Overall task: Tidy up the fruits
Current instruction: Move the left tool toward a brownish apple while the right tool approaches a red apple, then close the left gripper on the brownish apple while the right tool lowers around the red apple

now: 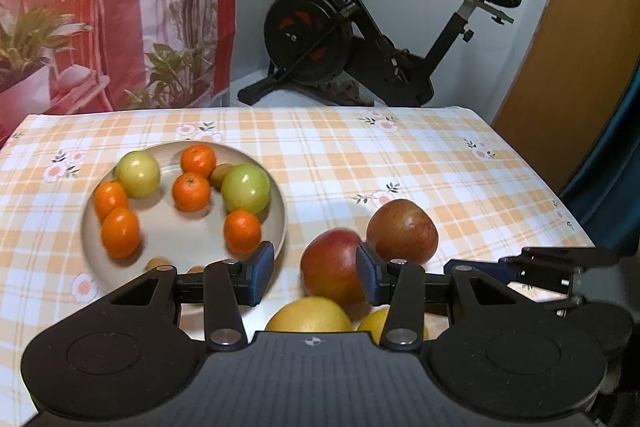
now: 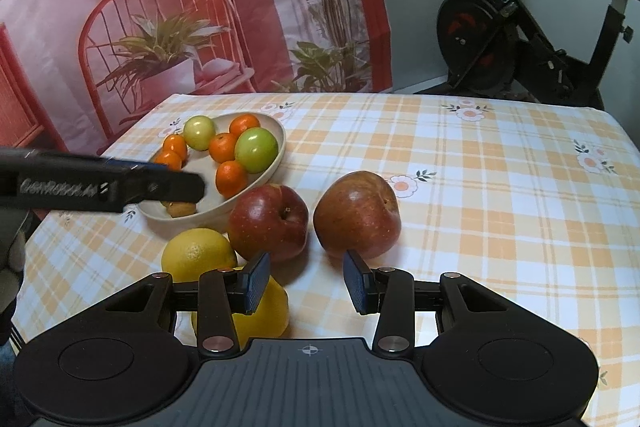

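A beige plate (image 1: 172,243) holds several mandarins (image 1: 191,191), two green apples (image 1: 245,188) and small brown fruits (image 2: 182,207). Two red apples (image 2: 270,219) (image 2: 358,215) lie on the checked cloth to the right of the plate, with two lemons (image 2: 198,254) (image 2: 264,319) nearer the front. My left gripper (image 1: 316,273) is open and holds nothing. In the right wrist view the left gripper (image 2: 196,187) hovers over the plate's near edge. My right gripper (image 2: 308,283) stands open and empty just in front of the apples, with its left finger over a lemon.
The table (image 2: 500,187) carries an orange-checked floral cloth and ends at the far and right edges. Behind it hang a printed red backdrop (image 2: 200,7) and stands a black exercise bike (image 1: 360,39). A wooden door (image 1: 580,27) is on the right.
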Demonstrator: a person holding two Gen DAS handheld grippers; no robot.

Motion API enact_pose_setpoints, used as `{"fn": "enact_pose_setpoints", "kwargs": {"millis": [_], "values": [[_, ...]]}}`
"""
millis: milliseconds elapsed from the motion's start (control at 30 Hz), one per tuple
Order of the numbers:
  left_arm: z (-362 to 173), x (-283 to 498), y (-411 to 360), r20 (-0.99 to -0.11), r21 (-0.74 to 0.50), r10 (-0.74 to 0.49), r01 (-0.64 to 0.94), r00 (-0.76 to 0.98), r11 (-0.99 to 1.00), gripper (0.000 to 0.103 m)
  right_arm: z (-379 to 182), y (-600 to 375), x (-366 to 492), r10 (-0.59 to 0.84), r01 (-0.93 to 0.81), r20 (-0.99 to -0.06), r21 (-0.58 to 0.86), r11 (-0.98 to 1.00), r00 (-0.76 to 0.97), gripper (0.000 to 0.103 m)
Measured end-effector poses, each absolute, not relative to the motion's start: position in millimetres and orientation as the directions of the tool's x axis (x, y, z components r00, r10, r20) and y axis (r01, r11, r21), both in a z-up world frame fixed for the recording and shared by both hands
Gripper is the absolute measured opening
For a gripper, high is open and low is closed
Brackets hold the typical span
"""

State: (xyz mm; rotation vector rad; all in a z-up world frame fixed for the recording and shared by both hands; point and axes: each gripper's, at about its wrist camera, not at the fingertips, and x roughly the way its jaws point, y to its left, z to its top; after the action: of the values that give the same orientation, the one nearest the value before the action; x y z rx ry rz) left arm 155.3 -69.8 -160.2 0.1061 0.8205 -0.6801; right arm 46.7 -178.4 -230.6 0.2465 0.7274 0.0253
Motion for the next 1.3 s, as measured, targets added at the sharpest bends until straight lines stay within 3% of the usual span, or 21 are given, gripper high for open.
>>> {"fn": "enact_pose_setpoints", "kwargs": {"millis": [433,967,1300], "values": [[-161.1,183.9,-133.2,-0.73,-0.174,-0.544,0.657,0.414,0.733,0.047,-239.5,-206.4,60.0,0.076,0.068,-0.684,0.181,0.981,0.726,0.038],[-184.3,202.4,-209.6,-0.821,-0.211,-0.51,0.694,0.257,0.688,0.047,-251.0,-222.0,80.7,0.143,0.015,-0.693,0.217,0.976,0.706,0.045],[-197.8,215.6,-199.6,-0.851,-0.227,-0.475,0.659,0.224,0.717,0.048,-261.5,-229.4,94.2,0.197,-0.008,-0.693,0.266,0.964,0.693,0.06]]}}
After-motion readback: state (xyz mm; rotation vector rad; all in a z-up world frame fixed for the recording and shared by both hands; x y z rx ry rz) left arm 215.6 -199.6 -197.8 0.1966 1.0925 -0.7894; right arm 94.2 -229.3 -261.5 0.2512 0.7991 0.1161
